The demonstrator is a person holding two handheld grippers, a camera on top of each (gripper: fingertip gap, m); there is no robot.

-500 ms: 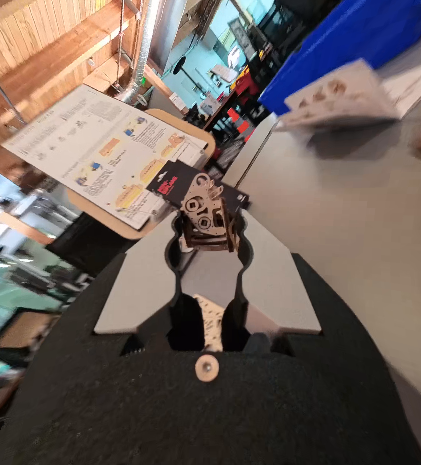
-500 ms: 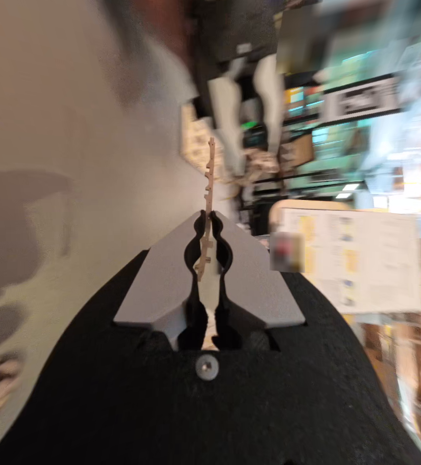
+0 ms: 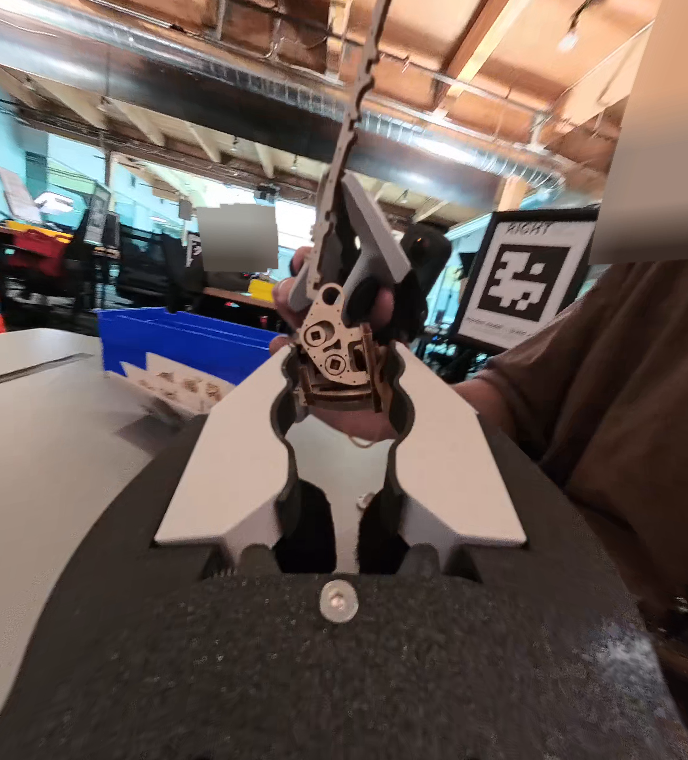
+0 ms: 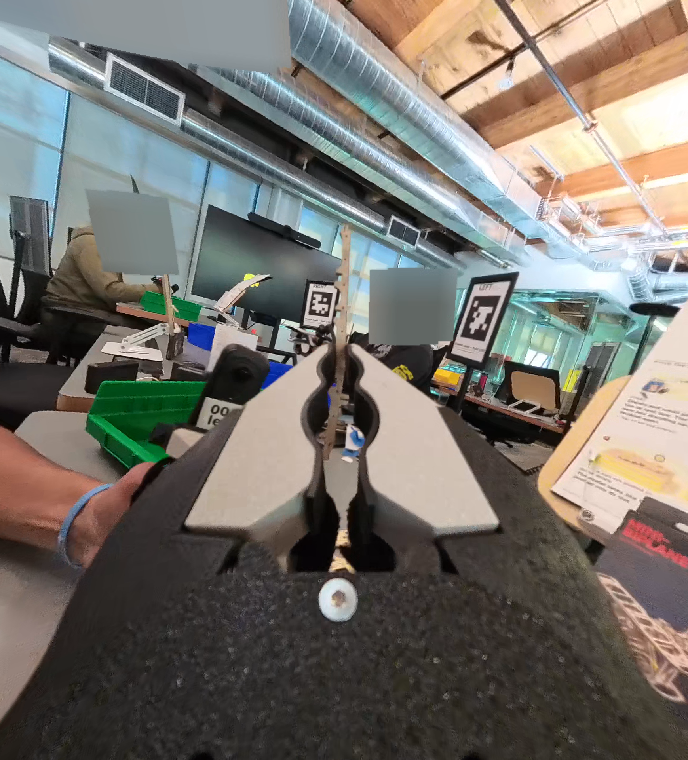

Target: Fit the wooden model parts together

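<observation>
My left gripper (image 3: 340, 357) is shut on a small wooden sub-assembly (image 3: 334, 345) of laser-cut plates with square holes, held at the fingertips. Just beyond it, my right gripper (image 3: 336, 205) points upward in a person's hand. It is shut on a thin notched wooden strip (image 3: 352, 115). The strip's lower end comes down to the loop on top of the sub-assembly; I cannot tell whether they touch. In the right wrist view the gripper (image 4: 339, 349) pinches the same strip (image 4: 344, 296), seen edge-on and upright. The sub-assembly is hidden in that view.
A blue bin (image 3: 178, 341) and a printed parts sheet (image 3: 178, 382) lie on the grey table (image 3: 38, 432). A green bin (image 4: 136, 415), a forearm with a blue wristband (image 4: 46, 497), an instruction board (image 4: 642, 432) and a black kit box (image 4: 663, 596) flank my right gripper. A brown sleeve (image 3: 622, 390) is at right. There is about 8 centimetres between the tips of the two grippers.
Both views have swung from tilted to level. The two grippers have come together, so the strip now stands right above the sub-assembly. Both grips are unchanged.
</observation>
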